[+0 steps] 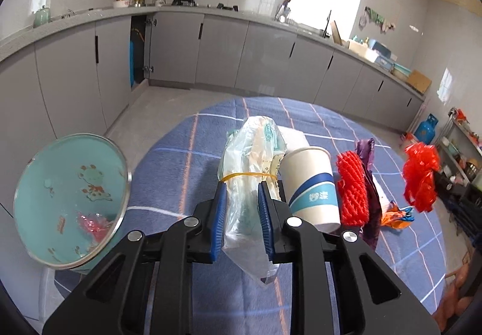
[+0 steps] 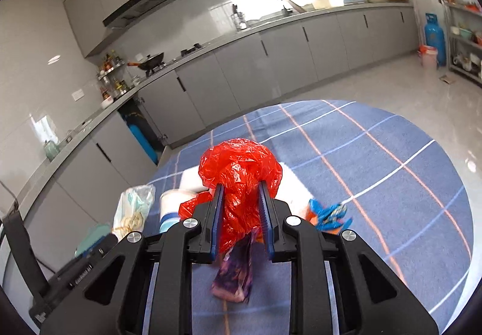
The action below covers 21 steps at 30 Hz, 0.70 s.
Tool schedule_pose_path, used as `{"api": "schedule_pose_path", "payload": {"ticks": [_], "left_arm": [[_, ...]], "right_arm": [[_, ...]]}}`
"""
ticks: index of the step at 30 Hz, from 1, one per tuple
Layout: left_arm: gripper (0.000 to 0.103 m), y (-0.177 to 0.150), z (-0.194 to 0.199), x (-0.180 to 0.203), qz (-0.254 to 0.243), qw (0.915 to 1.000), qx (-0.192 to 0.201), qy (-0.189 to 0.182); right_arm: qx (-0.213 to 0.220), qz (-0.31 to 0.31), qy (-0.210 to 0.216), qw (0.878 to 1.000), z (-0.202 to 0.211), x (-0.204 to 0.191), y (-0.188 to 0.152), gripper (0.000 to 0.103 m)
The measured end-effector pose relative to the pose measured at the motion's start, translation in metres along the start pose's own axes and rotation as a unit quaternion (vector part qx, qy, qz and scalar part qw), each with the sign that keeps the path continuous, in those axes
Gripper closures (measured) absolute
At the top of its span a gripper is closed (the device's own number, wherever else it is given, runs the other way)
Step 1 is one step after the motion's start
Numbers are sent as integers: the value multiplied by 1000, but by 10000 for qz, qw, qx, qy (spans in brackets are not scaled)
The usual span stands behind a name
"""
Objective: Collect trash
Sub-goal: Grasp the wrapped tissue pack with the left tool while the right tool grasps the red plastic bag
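Left jaws [image 1: 242,208] pinch clear bag [image 1: 251,172] | cup [image 1: 311,184] beside | right jaws [image 2: 241,208] pinch red bag [image 2: 241,172]

paper cup [image 2: 169,208]: mostly hidden behind the right tool's frame, lower left.
purple wrapper [image 2: 236,271]: motion-blurred, print unreadable.
teal bin [image 1: 70,199]: contents blurred; base cut off, lower left.

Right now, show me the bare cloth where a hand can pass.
Free: the tablecloth's right half, beyond the blue wrapper. Crowded: paper cup, red foam net and purple wrapper sit packed together; the teal bin borders the left edge.
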<state>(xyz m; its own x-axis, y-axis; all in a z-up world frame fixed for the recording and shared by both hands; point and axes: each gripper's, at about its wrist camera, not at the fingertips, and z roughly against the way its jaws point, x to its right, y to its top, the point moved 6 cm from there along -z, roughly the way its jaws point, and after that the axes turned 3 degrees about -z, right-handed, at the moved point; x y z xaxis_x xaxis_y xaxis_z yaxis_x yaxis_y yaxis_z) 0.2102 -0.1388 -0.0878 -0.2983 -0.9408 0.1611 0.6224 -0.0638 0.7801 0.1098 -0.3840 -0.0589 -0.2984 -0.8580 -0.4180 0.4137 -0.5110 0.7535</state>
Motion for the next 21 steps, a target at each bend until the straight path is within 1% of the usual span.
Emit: {"api": "schedule_pose_path", "payload": {"ticks": [6,13,15,21], "left_arm": [[81,-8,25,-11,28,9999,125,79],[81,-14,42,-35,162,9995,170,207],[83,-16,44,-39,174,9995,177,218],[83,-26,37,-51,315,9994,-45,95]], "right_arm": [[-268,195,177,9993,-2,-23,-26,80],[-424,543,389,9969,-5,-62,-46,80],[-454,614,415,9962,-5,-71,-51,80],[-454,799,385,9950,-1,-84,-58,80]]}}
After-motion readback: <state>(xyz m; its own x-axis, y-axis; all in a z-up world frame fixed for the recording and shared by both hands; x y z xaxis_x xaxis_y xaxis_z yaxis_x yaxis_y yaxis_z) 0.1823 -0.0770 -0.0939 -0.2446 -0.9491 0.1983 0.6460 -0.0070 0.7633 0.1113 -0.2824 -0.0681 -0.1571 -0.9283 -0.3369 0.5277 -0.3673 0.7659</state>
